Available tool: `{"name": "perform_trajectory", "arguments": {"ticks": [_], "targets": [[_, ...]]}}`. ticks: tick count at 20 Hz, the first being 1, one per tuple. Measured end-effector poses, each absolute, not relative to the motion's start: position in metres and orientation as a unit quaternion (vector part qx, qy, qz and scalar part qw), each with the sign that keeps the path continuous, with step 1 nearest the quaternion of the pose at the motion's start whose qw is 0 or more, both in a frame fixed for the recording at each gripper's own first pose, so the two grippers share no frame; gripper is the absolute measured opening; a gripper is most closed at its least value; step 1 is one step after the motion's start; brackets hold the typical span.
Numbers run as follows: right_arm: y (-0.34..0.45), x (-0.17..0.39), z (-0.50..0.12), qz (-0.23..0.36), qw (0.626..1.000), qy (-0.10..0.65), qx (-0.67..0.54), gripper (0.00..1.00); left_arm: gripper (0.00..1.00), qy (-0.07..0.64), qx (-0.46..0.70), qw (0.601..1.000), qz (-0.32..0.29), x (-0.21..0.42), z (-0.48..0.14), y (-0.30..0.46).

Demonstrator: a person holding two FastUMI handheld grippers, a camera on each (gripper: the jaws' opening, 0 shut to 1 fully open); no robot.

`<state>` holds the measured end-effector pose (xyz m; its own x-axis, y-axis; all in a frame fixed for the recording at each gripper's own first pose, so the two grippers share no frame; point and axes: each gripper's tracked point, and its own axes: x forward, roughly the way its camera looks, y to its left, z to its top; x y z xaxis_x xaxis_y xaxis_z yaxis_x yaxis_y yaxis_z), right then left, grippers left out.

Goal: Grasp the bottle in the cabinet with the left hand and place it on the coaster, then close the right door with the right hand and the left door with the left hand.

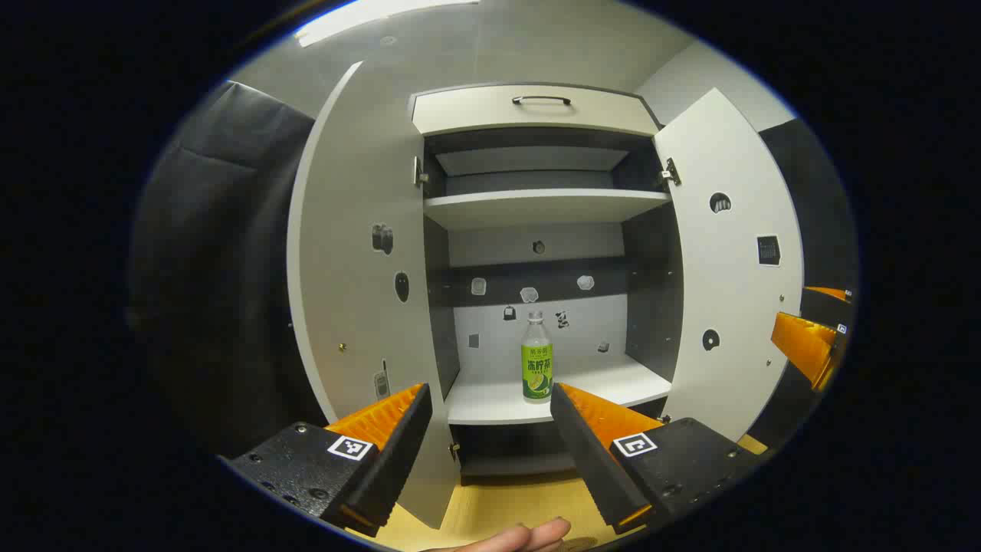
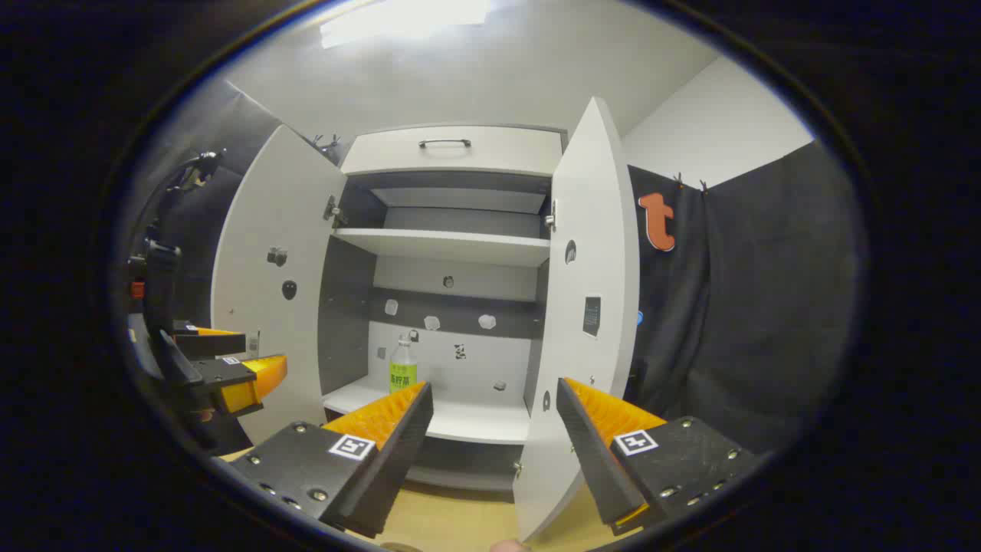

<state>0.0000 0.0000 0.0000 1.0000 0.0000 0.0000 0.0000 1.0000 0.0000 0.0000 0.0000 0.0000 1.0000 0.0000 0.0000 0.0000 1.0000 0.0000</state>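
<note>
Left gripper view: the left gripper (image 1: 490, 429), jaws spread wide to straddle it, faces the far upright bottle (image 1: 537, 360) in the open cabinet (image 1: 536, 203).

Clear bottle (image 1: 537, 360) with a green label stands upright on the cabinet's (image 1: 536, 115) lower shelf, left door (image 1: 360, 253) and right door (image 1: 728, 253) swung wide open.

Cabinet (image 1: 536, 107): bottle (image 1: 537, 368) upright on the lower shelf (image 1: 613, 387), near its front edge; upper shelf (image 1: 544, 205) above, drawer (image 1: 529, 115) on top. Left door (image 1: 356, 268) and right door (image 1: 728, 261) stand open to either side.
</note>
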Motion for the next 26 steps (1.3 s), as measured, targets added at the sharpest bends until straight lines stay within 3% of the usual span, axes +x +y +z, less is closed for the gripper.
{"name": "perform_trajectory", "arguments": {"ticks": [16, 26], "targets": [[0.010, 0.012, -0.014, 0.011, 1.000, 0.008, -0.002, 0.97, 0.98, 0.002, 0.001, 1.000, -0.017, 0.036, -0.020, -0.008], [0.012, 0.015, -0.027, 0.011, 1.000, 0.015, 0.000, 0.94, 0.98, -0.010, -0.033, 0.999, -0.020, 0.106, -0.033, -0.018]]}}
